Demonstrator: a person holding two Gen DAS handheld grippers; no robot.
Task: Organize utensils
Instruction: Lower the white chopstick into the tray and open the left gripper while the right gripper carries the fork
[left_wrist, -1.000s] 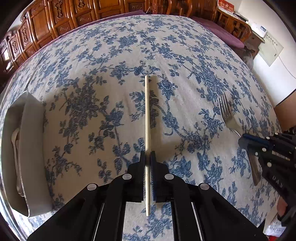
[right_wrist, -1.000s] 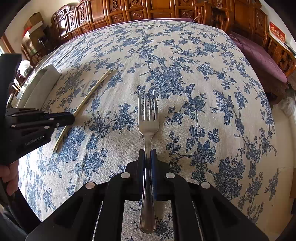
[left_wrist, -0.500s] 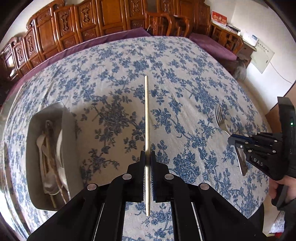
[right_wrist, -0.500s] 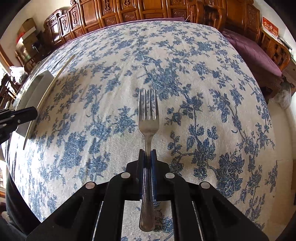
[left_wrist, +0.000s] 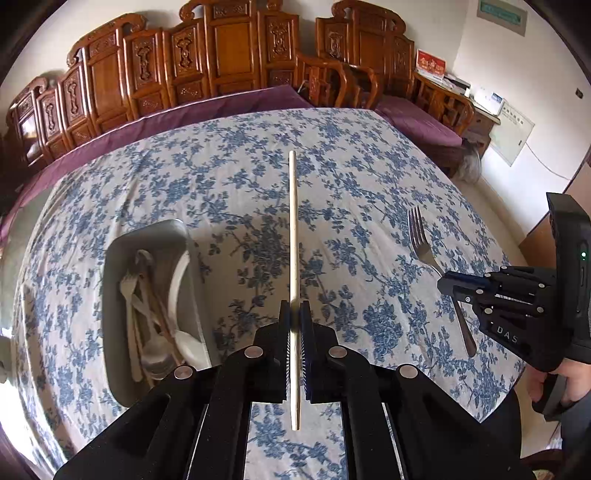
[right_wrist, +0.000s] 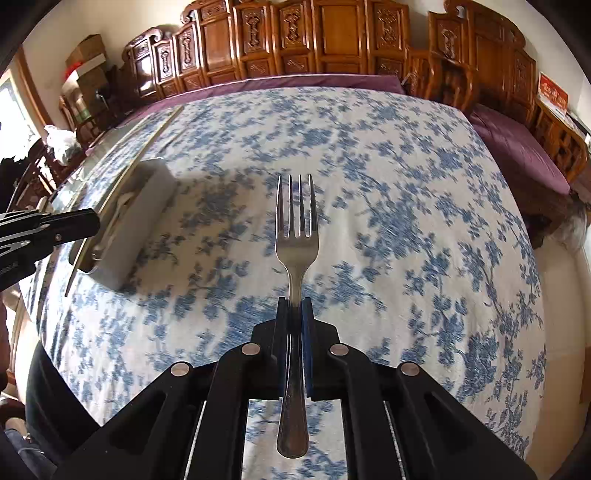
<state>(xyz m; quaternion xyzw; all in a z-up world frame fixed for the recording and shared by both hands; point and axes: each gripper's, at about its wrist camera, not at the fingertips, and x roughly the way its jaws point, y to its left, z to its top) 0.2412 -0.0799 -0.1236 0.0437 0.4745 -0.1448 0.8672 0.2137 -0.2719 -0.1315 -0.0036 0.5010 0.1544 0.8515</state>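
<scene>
My left gripper (left_wrist: 294, 310) is shut on a pale wooden chopstick (left_wrist: 293, 229) and holds it above the table, pointing away. My right gripper (right_wrist: 294, 306) is shut on a metal fork (right_wrist: 296, 236), tines forward, held above the cloth. A grey metal tray (left_wrist: 114, 258) with several spoons, forks and chopsticks in it lies left of the chopstick. In the right wrist view the tray (right_wrist: 147, 195) is at the left, with the left gripper (right_wrist: 79, 221) and the chopstick (right_wrist: 122, 177) over it. In the left wrist view the right gripper (left_wrist: 448, 286) and fork (left_wrist: 419, 232) are at the right.
The table has a blue floral cloth (left_wrist: 369, 177). Carved wooden chairs (left_wrist: 229, 62) and a purple bench (left_wrist: 417, 122) stand behind it. A white bowl or ladle (left_wrist: 179, 280) lies in the tray's right side.
Both grippers have lifted their utensils up off the table and pulled back. The tray has come into fuller view under the left gripper's left side.
</scene>
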